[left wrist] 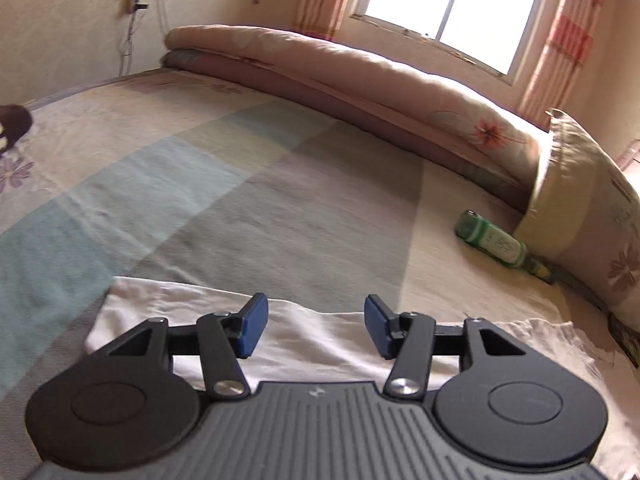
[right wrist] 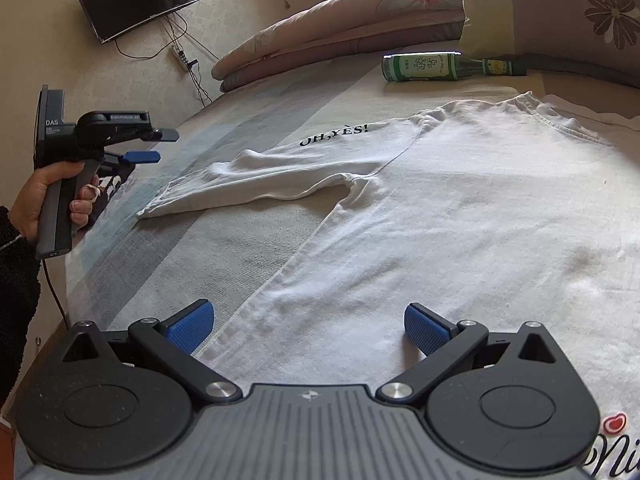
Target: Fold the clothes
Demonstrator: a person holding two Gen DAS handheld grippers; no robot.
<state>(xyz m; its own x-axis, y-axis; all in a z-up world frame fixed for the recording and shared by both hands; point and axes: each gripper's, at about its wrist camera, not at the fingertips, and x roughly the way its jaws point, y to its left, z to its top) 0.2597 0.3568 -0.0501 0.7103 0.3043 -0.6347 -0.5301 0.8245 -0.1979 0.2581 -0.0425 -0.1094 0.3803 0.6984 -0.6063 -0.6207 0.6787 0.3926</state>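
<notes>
While the white shirt [right wrist: 460, 220] lies spread flat on the bed [right wrist: 224, 240], its one visible sleeve [right wrist: 260, 176] stretched out leftward and its collar at the far end, its long axis runs away from me. My right tongs [right wrist: 308, 330] hang wide apart and empty over the near hem, the nearer pair. My left tongs [left wrist: 316, 326], also wide and empty, hover off by the sleeve end. A green bottle [right wrist: 424, 67] lies beyond, beside the pillow [right wrist: 560, 12].
</notes>
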